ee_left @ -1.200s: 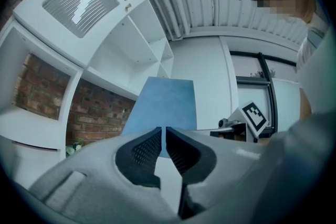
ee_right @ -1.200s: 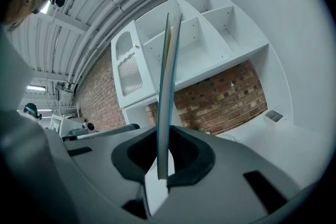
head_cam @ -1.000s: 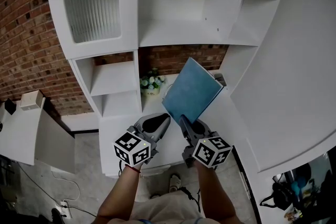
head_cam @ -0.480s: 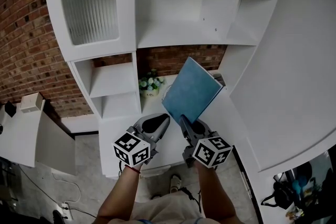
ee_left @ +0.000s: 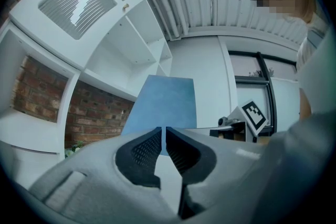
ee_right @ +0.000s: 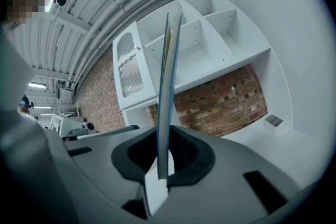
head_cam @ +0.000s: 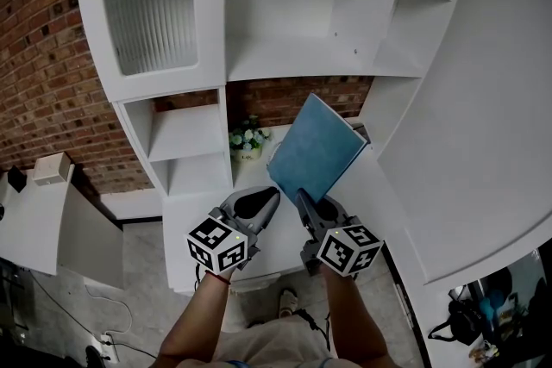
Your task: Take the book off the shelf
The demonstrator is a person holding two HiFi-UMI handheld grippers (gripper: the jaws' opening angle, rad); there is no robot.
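Observation:
A thin blue book [head_cam: 316, 149] stands tilted in the air in front of the white shelf unit [head_cam: 285, 56], clear of its compartments. My right gripper [head_cam: 307, 204] is shut on the book's lower edge; in the right gripper view the book [ee_right: 167, 97] rises edge-on from between the jaws. My left gripper [head_cam: 266, 201] hovers beside it to the left, shut and empty, its pads nearly meeting [ee_left: 163, 136]. From the left gripper view the book's blue cover [ee_left: 164, 107] shows just beyond the jaws.
A small pot of flowers [head_cam: 247, 137] sits on the white counter [head_cam: 207, 228] against the brick wall [head_cam: 293, 95]. A ribbed glass cabinet door [head_cam: 151, 9] is at upper left. A white desk [head_cam: 34, 220] stands at far left.

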